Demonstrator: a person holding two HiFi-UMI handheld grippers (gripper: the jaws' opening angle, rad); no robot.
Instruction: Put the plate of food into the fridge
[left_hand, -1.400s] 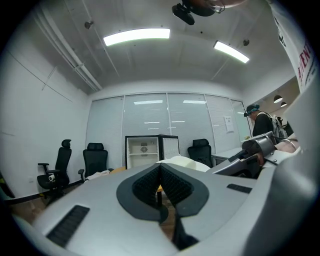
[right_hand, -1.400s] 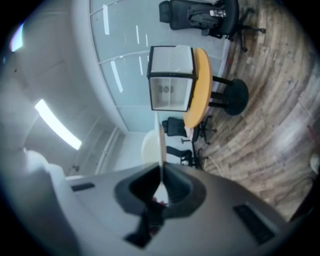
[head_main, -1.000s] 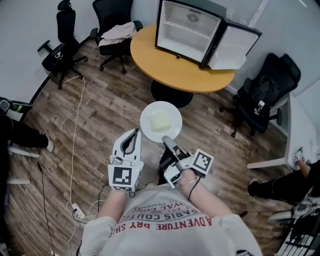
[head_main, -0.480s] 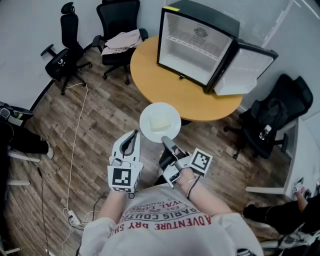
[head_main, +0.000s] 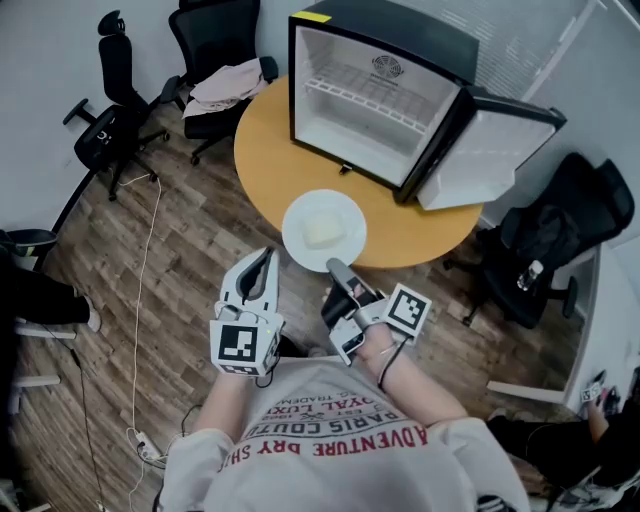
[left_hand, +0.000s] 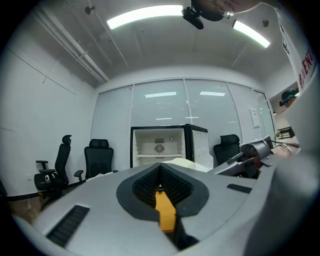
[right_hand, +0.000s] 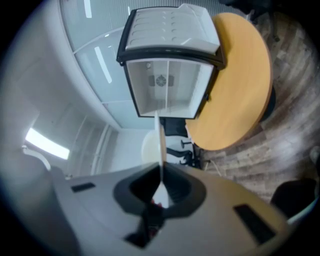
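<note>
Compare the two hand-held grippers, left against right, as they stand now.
The right gripper clamps the rim of the white round plate of pale food; the left gripper has its jaws together on nothing. The right gripper is rolled onto its side; the left sits level. Both point toward the open black fridge.
</note>
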